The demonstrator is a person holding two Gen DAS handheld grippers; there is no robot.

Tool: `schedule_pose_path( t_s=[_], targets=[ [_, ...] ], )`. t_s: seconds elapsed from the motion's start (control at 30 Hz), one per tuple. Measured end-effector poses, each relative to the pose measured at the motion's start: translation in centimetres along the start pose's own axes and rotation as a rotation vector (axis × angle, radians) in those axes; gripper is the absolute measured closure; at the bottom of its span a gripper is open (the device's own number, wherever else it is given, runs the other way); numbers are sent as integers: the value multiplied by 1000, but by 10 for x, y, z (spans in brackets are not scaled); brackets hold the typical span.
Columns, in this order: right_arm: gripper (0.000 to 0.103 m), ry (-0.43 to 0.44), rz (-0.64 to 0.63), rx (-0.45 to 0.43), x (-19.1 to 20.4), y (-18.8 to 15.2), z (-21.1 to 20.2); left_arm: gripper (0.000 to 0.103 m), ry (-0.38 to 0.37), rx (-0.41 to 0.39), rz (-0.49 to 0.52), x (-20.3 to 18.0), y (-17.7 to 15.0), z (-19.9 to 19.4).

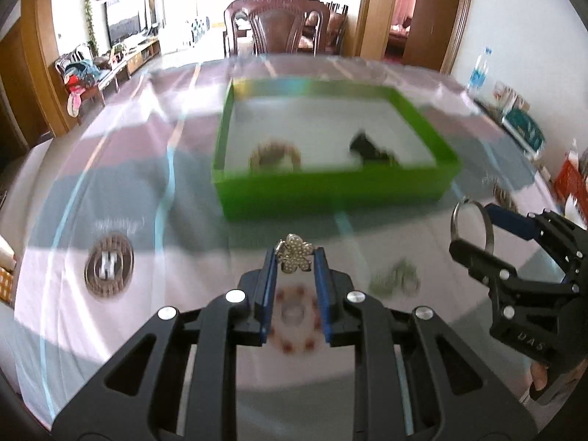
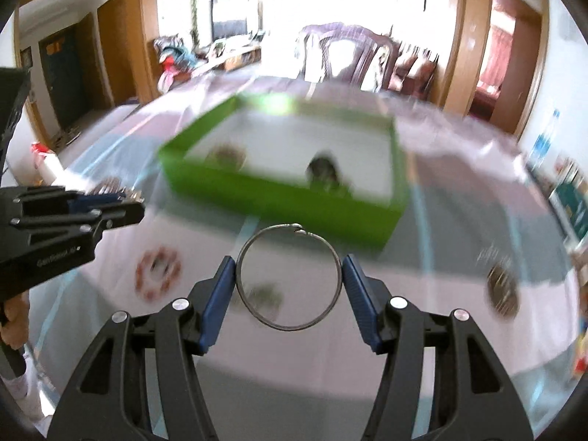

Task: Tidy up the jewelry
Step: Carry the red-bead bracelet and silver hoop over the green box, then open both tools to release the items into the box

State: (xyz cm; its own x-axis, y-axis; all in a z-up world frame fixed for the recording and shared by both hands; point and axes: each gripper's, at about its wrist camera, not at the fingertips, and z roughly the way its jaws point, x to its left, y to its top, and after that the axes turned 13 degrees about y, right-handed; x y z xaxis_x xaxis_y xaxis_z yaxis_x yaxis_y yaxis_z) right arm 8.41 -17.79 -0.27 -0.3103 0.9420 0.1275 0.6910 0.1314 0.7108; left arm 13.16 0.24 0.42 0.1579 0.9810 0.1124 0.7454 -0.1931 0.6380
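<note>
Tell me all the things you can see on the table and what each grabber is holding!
green box: 1, green walls with white floor, middle of table
beaded bracelet: 1, brownish, inside box, left
dark piece: 1, black, inside box, right; too blurred to name
red bead bracelet: 1, red and white, on tablecloth
small tangled jewelry: 1 cluster, greenish silver, on tablecloth
water bottle: 1, clear and blue, far right edge
chair: 1, dark wood, behind table
flower brooch: 1, pearly silver, in left gripper
bangle: 1, silver, in right gripper

"DAS" on the right gripper (image 1: 474, 228); blurred, partly legible lettering on the left gripper (image 2: 130, 204).
</note>
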Motion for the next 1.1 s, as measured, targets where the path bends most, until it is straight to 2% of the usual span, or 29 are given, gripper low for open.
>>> schedule_pose_path(
  t_s=[0.13,0.3,0.4,0.5,0.57,0.63,0.67,0.8,0.9,1.0,1.1],
  targets=[
    [44,-4,0,-71,-11,45,10,82,5,-3,-34,-1,47,18],
    [44,-10,22,-85,-23,77,42,82,19,7,-62,-6,91,52],
    [44,-30,42,-54,-31,81,67,82,42,38,-77,-5,101,74],
    [44,-15,91,-18,-41,80,88,82,39,66,-86,-3,101,91],
    [44,-18,113,-9,-47,77,97,82,37,77,-90,-3,100,98],
    [43,-37,123,-10,-51,74,98,68,35,81,-96,-1,98,100],
    [42,-35,130,-13,-51,72,96,58,36,75,-103,1,97,98],
    [41,-2,171,-31,-56,62,65,51,31,45,-91,8,81,74],
    [41,44,166,-44,-52,40,30,45,83,47,-57,15,47,50],
    [42,55,134,6,-45,13,17,45,125,86,-22,14,9,48],
    [51,69,112,106,-34,-10,33,45,135,147,-16,11,-15,57]
  ],
)
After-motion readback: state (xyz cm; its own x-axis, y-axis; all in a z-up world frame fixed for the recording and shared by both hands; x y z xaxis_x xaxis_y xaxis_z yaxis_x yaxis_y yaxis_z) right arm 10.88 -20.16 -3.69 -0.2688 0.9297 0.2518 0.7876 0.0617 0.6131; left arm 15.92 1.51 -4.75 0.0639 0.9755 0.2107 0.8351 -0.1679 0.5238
